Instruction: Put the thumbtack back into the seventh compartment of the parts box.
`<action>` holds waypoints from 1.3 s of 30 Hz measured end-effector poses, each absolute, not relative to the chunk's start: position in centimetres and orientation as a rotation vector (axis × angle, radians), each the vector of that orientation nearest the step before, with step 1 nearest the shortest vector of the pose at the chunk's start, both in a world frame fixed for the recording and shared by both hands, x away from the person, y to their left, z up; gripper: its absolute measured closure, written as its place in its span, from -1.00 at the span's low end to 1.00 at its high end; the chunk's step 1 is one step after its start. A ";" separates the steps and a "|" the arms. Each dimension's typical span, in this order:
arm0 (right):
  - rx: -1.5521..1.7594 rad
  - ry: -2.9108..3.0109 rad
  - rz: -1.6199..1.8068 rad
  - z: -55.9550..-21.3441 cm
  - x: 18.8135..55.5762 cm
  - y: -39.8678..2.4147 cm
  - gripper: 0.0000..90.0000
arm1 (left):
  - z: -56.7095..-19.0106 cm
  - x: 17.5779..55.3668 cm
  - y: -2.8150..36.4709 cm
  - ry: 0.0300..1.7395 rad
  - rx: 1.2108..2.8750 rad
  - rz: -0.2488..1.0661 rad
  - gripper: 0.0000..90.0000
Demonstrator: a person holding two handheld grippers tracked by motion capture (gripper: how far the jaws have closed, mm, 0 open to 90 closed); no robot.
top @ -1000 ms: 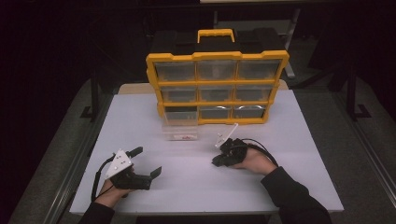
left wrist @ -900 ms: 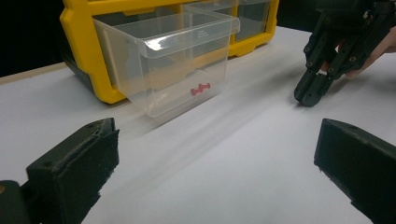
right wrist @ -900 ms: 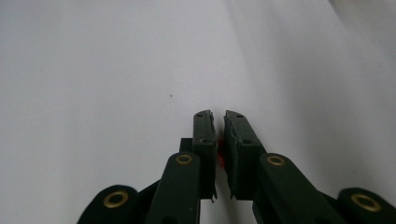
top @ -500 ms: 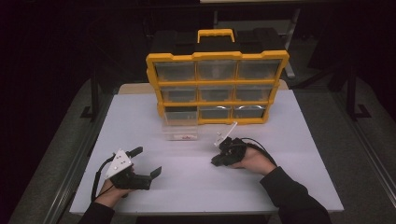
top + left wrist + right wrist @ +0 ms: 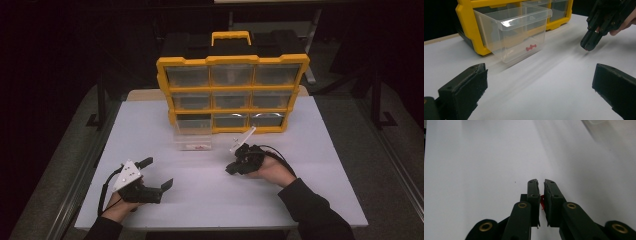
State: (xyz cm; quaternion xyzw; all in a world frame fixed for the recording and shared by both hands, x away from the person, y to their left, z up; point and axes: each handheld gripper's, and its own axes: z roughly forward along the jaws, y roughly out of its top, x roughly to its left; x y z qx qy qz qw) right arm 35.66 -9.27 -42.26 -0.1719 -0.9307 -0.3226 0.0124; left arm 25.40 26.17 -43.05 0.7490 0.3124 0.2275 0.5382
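Note:
My right gripper (image 5: 231, 170) rests low on the white table (image 5: 310, 150), right of centre, with its jaws nearly together. They are shut on a small red piece (image 5: 542, 201). In the left gripper view the right gripper (image 5: 587, 47) points its tip down at the tabletop. My left gripper (image 5: 157, 173) lies at the front left with its jaws wide apart and nothing between them. A clear plastic drawer (image 5: 192, 135) stands on the table in front of the yellow organizer (image 5: 232, 61). A small red piece (image 5: 531, 47) lies inside the clear drawer (image 5: 516, 32).
The yellow organizer has rows of clear drawers and a handle on top. Its bottom-left slot (image 5: 194, 119) is dark, with the clear drawer standing just in front of it. Dark floor surrounds the table on all sides.

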 end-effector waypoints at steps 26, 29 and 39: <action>-0.590 -2.882 -1.141 -38.1 36.4 -9.0 0.84 | -43.0 25.4 26.3 0.759 1.766 0.539 -1.00; -0.584 -2.886 -1.164 -37.6 36.7 -8.9 0.84 | -43.0 25.4 26.3 0.762 1.764 0.536 -1.00; -0.616 -2.883 -1.177 -36.5 37.2 -8.6 0.84 | -43.1 25.5 26.3 0.750 1.773 0.546 -1.00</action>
